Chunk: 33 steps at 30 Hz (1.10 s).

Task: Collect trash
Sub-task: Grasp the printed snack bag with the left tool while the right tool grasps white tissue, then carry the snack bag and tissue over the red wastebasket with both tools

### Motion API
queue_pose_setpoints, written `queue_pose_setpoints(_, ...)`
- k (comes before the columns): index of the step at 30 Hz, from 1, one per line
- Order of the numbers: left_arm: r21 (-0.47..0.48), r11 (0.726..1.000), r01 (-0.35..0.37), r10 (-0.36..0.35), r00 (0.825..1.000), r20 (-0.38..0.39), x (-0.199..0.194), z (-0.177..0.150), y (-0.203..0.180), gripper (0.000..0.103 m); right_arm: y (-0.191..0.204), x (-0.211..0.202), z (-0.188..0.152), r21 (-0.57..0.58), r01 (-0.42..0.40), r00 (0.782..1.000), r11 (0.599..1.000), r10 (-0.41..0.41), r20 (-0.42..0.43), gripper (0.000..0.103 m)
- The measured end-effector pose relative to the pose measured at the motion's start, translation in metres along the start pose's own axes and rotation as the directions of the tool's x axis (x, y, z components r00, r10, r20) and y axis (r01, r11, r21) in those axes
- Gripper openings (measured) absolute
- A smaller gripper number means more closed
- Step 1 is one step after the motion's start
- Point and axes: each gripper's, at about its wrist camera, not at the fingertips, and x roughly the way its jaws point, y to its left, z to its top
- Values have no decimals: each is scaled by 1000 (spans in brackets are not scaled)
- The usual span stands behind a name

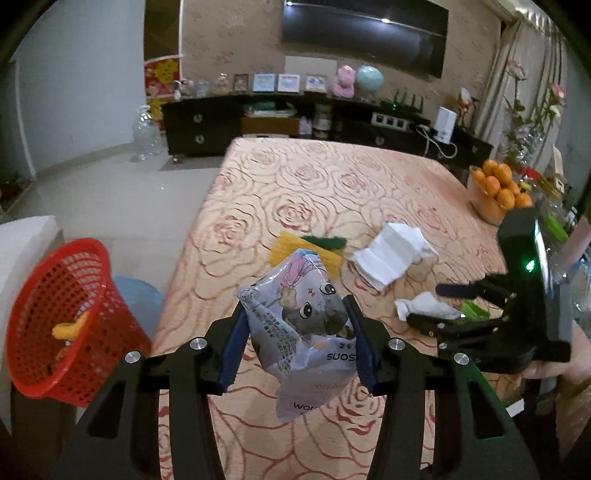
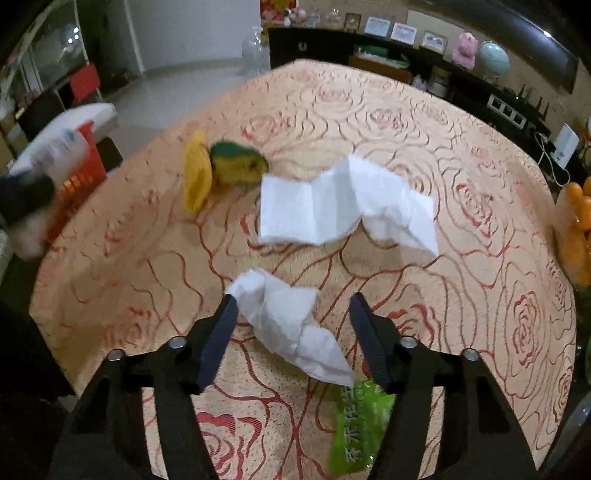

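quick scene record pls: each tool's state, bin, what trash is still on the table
left tool: shut on snack bag, held above the table edge
right tool: open, straddling crumpled tissue
bin: red basket off the table's left side, orange scrap inside
table trash: crumpled tissue, flat tissue, green wrapper, yellow-green sponge

I am working in a home living room: a rose-patterned cloth covers the tabletop (image 1: 332,192), a bowl of oranges (image 1: 496,190) sits at its right edge, and beyond its far edge a long dark cabinet (image 1: 207,125) carries framed pictures (image 1: 288,82), a globe (image 1: 369,77) and a pink plush toy (image 1: 344,80) beneath a wall-mounted television (image 1: 365,33).
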Motion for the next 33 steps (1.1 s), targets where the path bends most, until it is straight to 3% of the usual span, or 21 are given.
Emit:
queue_pose_setpoints(8, -7, 1000, -30, 31, 999, 26, -10, 3, 7, 48, 3, 7, -2, -14, 19, 1000, 1000, -20, -7, 34)
queue_pose_setpoints(14, -20, 998, -56, 57, 997, 46, -15, 5, 13, 48, 7, -4, 5, -9, -12, 1000, 1000, 12, 11, 32)
queue_pose_setpoints(22, -51, 991, -126, 130, 987, 97, -32, 11, 30, 48, 9, -42, 40, 42, -35, 990, 999, 29, 140, 32)
queue_pose_setpoints(28, -107, 972, -209, 224, 962, 156, -57, 21, 55, 48, 22, -67, 69, 59, -48, 972, 997, 33, 235, 32)
queue_pose_setpoints(33, -150, 945, -290, 316, 930, 188, -79, 35, 80, 48, 40, -83, 91, 56, -60, 952, 997, 40, 304, 32)
